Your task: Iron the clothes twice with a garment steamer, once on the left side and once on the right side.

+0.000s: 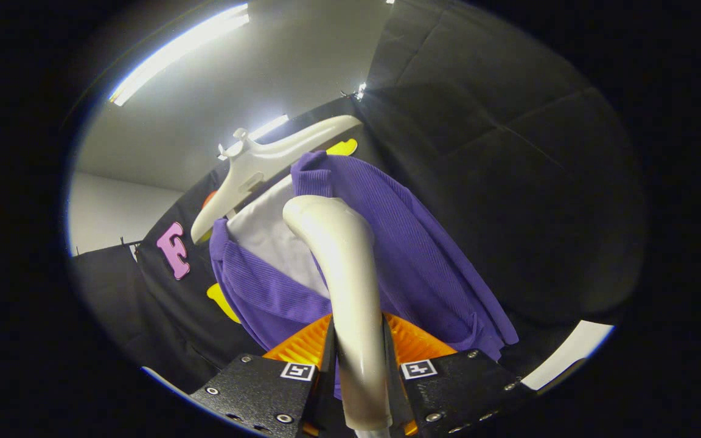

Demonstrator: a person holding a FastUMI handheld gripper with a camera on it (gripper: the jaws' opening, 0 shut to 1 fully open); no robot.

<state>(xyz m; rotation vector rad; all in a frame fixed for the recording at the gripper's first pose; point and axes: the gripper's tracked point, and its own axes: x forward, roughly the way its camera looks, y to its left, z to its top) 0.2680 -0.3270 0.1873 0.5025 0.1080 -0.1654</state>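
A cream garment steamer (343, 274) rises between my fingers, and my gripper (358, 340) is shut on its handle. The steamer's rounded head curves up and forward toward the clothes. A purple ribbed cardigan (405, 255) hangs open over a white inner shirt (265, 234) on a white hanger (259, 167). The steamer head sits in front of the shirt, close to the cardigan's right front edge; whether it touches the cloth I cannot tell.
The booth's black cloth wall (509, 182) stands behind and to the right of the garment. Above are a white ceiling and strip lights (180, 52). A pale surface edge (563, 356) shows low at the right.
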